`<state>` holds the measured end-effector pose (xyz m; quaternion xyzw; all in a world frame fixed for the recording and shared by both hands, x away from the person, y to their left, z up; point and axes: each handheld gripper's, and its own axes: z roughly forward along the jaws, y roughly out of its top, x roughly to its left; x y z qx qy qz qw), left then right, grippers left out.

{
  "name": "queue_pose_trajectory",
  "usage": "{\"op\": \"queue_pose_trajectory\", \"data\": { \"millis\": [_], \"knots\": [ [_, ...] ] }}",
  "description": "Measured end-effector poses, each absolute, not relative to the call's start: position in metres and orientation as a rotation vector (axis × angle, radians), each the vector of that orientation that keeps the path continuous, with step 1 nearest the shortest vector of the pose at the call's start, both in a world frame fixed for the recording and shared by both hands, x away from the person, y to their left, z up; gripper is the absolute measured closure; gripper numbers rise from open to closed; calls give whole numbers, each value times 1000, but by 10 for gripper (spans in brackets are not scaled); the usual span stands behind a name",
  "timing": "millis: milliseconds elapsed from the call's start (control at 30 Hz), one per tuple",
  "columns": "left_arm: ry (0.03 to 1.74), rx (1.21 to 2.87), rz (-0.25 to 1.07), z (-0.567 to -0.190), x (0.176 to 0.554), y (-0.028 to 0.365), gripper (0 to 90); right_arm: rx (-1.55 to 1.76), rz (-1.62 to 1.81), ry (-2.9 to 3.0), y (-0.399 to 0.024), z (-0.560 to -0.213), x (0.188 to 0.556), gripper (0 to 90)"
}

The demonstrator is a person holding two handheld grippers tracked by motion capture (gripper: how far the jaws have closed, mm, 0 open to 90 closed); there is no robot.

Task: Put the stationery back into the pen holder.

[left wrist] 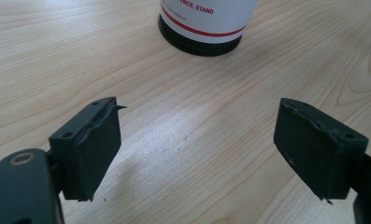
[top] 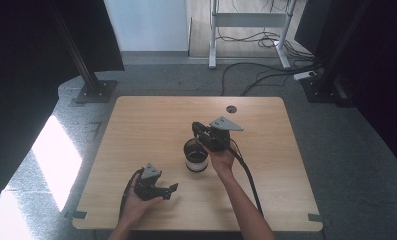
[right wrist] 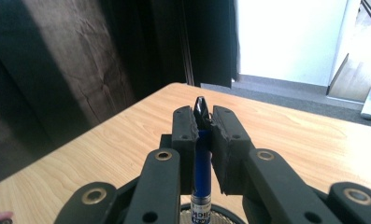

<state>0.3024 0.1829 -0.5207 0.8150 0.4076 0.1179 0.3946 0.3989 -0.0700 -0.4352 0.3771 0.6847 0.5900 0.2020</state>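
Because it is meant for the stand (top: 196, 159) at frame centre, the pen (right wrist: 202, 158) is clamped upright by the right gripper (right wrist: 203, 122); the left gripper (left wrist: 197, 144), lower left, is kept open and empty.

wooden table (top: 151, 130) with round grommet hole (top: 230, 108) | white desk frame (top: 213, 35) beyond | floor cables (top: 258, 70) | dark curtains (top: 16, 55)

claws (top: 171, 189) black | grey three-cornered plates | brass screws | black cables
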Motion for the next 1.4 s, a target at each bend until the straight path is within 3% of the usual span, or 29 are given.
{"op": "queue_pose_trajectory", "data": {
  "millis": [533, 1400],
  "knots": [
    [1038, 2082, 292, -523, 303, 181, 154, 1095, 1583, 1971, -72, -471, 399, 782],
    [1047, 2100, 284, -526, 303, 178, 156, 1105, 1528, 1968, -76, -478, 408, 748]
  ]
}}
